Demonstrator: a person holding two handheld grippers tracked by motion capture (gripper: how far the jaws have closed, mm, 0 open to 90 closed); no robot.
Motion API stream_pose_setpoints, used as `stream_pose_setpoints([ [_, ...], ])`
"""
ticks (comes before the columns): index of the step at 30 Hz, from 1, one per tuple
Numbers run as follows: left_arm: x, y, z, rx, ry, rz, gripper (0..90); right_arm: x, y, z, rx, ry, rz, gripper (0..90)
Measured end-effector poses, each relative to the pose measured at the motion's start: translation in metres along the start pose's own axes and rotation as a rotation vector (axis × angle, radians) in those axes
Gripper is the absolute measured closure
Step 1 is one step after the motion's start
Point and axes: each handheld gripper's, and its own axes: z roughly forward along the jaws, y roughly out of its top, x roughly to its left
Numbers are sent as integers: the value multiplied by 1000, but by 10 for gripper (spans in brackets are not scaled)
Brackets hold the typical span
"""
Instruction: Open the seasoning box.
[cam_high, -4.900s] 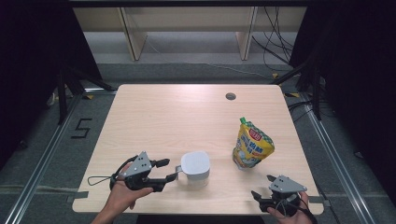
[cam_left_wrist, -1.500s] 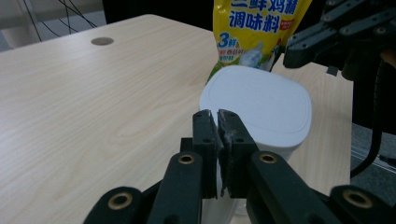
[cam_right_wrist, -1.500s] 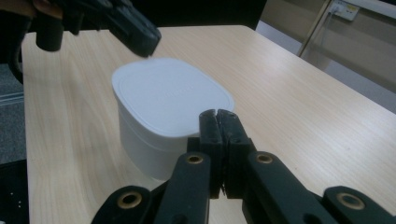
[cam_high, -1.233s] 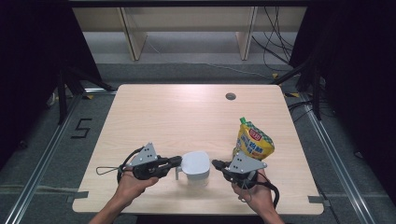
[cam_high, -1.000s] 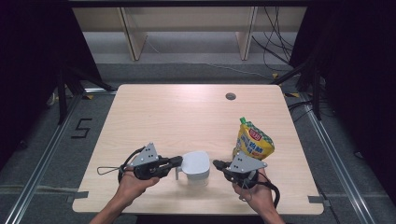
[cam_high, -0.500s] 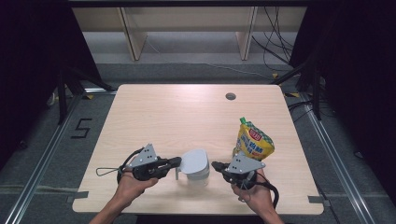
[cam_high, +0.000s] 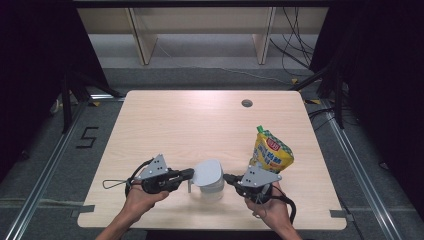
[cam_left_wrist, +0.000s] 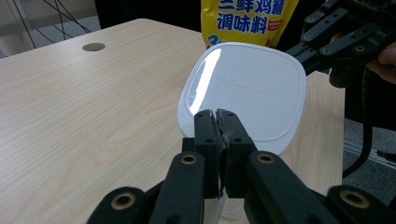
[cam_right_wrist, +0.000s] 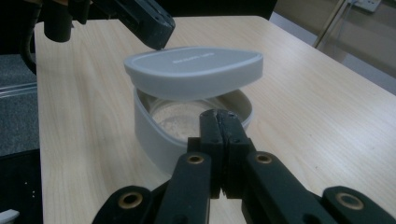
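**Lid tilted over the white container, both grippers pinched tight**

Near the front edge of the wooden table (cam_high: 165, 125) stands a white container (cam_right_wrist: 159, 135) with a rounded-square lid (cam_high: 208, 173). The lid sits lifted and tilted above the body: in the right gripper view a gap shows beneath it, and a pale powdery filling is visible inside the container.

The left gripper (cam_high: 186, 173) comes in from the left, its jaws pressed together with no gap between them. In the left gripper view they meet at the near edge of the lid (whether a thin rim is pinched between them cannot be told for sure).

The right gripper (cam_high: 228, 177) reaches in from the opposite side, jaws likewise fully together. In the right gripper view their tips sit at the container's near rim, just below the raised lid; whether they grip the rim or only touch it cannot be told.

A yellow seasoning pouch (cam_high: 270, 152) stands upright just behind the right gripper, near the container but apart from it. A round cable hole (cam_high: 246, 103) lies far back on the table.
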Motion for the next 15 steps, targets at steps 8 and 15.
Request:
stream_pose_setpoints([
  [8,3,-2,-6,0,7,-19,759,1,7,1,-21,6,-13,900],
  [15,12,-25,-16,27,15,-45,534,3,16,1,-60,21,11,900],
])
